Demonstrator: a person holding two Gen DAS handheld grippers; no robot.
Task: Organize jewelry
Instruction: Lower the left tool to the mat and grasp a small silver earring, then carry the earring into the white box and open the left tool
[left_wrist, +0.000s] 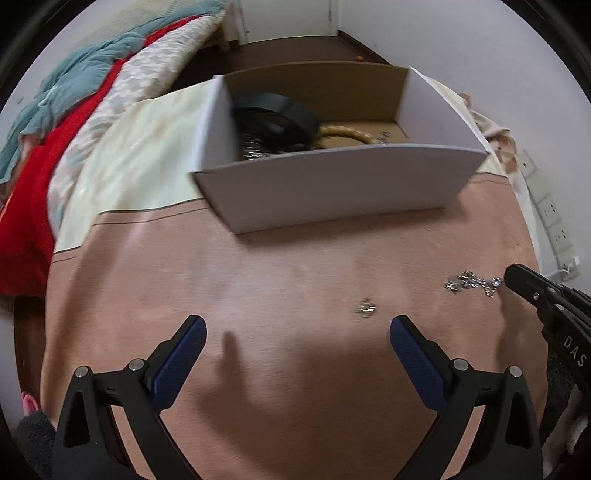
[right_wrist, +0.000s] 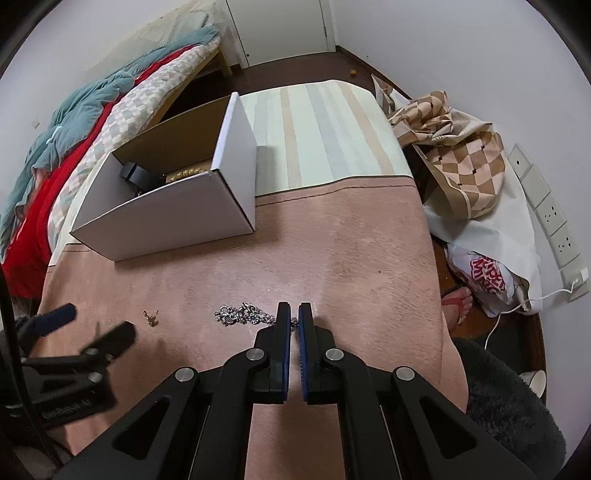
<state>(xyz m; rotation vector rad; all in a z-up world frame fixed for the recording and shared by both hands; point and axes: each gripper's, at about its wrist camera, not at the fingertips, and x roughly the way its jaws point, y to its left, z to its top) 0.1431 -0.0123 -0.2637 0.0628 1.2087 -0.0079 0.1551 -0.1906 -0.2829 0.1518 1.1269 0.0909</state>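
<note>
With the right tongs (right_wrist: 294, 314) pinched shut on the silver chain (right_wrist: 240, 314) and the left tongs (left_wrist: 297, 332) wide open and empty, lift slowly toward the white box (right_wrist: 173, 218) so nothing snags.

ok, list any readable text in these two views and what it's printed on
"DAS": white letters on the black body of the right tool, cut off at the left wrist view's right edge.
Red and white lettering on the plastic bag on the floor: distorted, partly hidden, not readable.
Embossed marking on the left tool: blurred, not readable.
Nothing printed shows on the white box.
</note>
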